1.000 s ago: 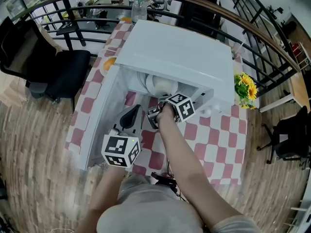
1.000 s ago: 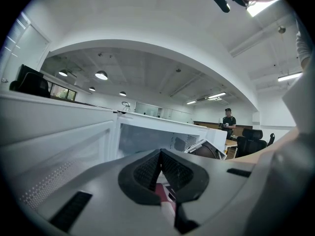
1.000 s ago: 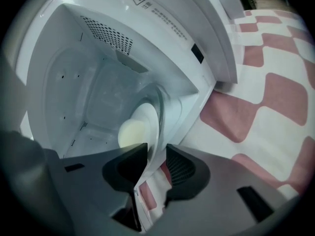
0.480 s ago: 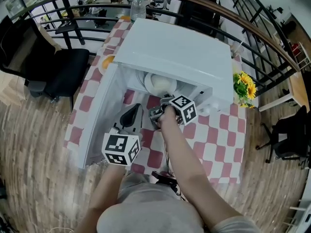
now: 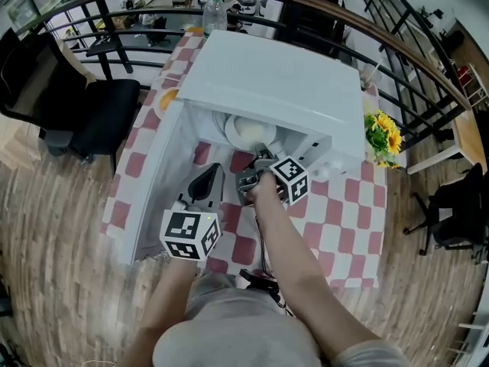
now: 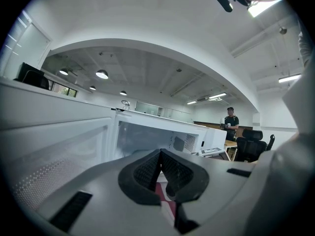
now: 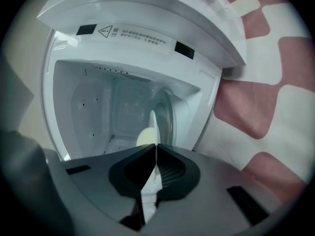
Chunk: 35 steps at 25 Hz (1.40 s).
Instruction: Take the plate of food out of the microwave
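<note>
The white microwave (image 5: 267, 82) stands on the checked table with its door (image 5: 157, 182) swung open to the left. Inside lies a white plate (image 5: 248, 132) with pale food (image 7: 144, 137) on it. My right gripper (image 5: 258, 160) reaches into the opening. Its jaws have just been closing and now pinch the plate's near rim (image 7: 152, 127), which shows edge-on between the pads. My left gripper (image 5: 205, 183) hangs still in front of the open door, its pads (image 6: 147, 168) together at the tips with nothing between them.
The red-and-white checked tablecloth (image 5: 344, 212) extends to the right of the microwave. Yellow flowers (image 5: 384, 140) stand at the table's right edge, a water bottle (image 5: 218, 10) behind the microwave. A black chair (image 5: 99, 117) stands left and a curved railing (image 5: 321, 10) runs behind.
The right gripper has rolled and drawn slightly back towards me, and its jaws have closed on the plate's rim. The left gripper has not moved.
</note>
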Each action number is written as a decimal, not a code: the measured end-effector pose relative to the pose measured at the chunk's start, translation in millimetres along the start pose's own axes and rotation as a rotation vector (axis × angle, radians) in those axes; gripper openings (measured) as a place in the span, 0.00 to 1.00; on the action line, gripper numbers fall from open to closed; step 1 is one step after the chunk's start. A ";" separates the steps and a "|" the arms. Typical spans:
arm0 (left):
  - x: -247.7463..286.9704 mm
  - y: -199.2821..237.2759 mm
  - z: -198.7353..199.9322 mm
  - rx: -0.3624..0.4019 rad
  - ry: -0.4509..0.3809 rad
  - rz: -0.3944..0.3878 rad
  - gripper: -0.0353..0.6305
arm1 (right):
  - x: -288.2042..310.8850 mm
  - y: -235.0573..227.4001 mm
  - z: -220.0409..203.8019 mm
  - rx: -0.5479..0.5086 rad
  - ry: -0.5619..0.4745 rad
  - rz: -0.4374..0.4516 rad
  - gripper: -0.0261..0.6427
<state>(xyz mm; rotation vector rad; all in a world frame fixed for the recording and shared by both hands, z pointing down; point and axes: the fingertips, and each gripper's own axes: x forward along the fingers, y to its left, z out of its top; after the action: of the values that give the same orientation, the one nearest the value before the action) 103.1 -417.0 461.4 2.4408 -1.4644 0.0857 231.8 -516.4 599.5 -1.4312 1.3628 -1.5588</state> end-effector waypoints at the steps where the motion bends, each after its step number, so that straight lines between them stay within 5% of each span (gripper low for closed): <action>1: -0.1 -0.6 0.2 0.001 0.000 -0.001 0.06 | -1.2 -0.8 -0.3 0.011 0.000 0.006 0.08; 35: -28.8 -32.1 1.0 0.016 -0.018 -0.070 0.06 | -75.8 14.9 -13.3 0.102 -0.005 0.204 0.08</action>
<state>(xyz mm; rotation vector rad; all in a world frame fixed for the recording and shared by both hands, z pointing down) 117.2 -378.6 447.7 2.5092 -1.3889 0.0604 233.3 -447.2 562.8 -1.1941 1.3602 -1.4694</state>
